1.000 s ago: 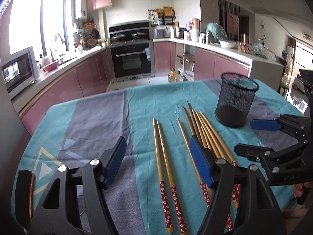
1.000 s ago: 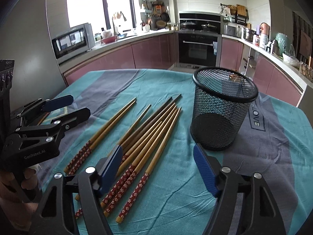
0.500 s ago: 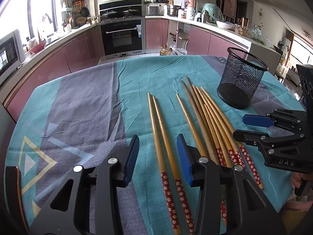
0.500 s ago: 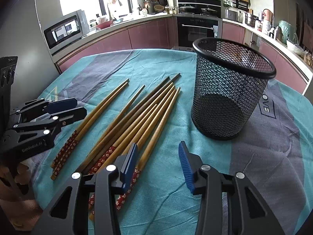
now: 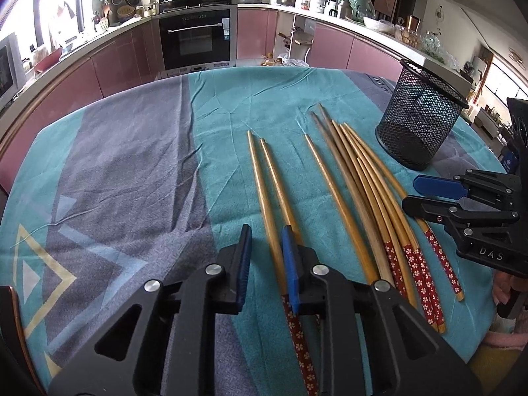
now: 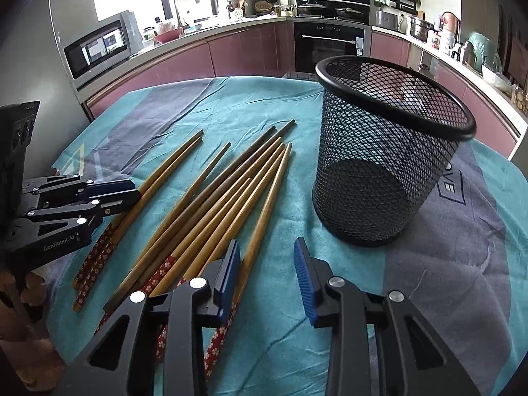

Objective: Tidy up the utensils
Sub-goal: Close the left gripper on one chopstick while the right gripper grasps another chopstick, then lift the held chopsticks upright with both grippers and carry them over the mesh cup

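1. Nine chopsticks [image 6: 211,217] by my count, all flat on the tablecloth [image 6: 250,105]: a pair on the left, a single next to it, then a fanned bunch of six. Wooden shafts, red handle ends with small white flowers.
2. One black mesh cup [image 6: 379,165], upright on the cloth just right of the bunch, not touching any chopstick.
3. Two grippers in play, each with blue pads.
4. The left gripper [image 5: 265,231] is down over the left pair. Its jaws have just been closing and now stand narrow. One stick of the pair runs up between the pads, and cloth shows between it and the left pad. The other stick passes under the right finger. No squeeze on either that I can see.
5. The right gripper [image 6: 267,244] is low at the bunch's right edge. Its jaws have also just been closing and are still apart. The outermost stick lies just inside the left pad, with bare cloth across the rest of the gap. Nothing is held.
6. Writing: "GenRobot.AI" on the left gripper's body, "DAS" on the right one's, and "OVE" printed on the grey band of the cloth beside the cup.
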The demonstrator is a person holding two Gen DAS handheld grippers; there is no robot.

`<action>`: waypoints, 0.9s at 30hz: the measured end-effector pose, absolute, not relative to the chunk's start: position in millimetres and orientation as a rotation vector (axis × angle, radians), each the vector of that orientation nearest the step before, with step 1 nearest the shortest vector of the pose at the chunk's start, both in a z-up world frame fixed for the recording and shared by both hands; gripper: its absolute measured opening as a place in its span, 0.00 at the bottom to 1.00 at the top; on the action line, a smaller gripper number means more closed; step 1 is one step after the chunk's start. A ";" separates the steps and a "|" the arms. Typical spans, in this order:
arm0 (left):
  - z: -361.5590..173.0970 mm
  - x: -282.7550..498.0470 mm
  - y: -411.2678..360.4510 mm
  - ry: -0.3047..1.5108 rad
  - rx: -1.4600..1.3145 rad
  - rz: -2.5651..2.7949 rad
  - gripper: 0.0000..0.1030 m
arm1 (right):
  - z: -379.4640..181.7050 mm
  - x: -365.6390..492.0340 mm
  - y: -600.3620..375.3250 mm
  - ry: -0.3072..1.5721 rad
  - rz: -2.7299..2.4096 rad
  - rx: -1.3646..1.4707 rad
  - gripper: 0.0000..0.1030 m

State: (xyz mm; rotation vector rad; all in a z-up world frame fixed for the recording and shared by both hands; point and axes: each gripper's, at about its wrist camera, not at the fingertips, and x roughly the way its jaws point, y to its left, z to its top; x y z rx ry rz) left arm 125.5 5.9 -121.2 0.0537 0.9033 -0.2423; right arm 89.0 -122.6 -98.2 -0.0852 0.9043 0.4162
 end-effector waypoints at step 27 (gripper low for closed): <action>-57.0 106.2 10.9 0.786 -0.109 -0.351 0.07 | -50.8 72.7 -160.3 0.757 0.544 0.109 0.06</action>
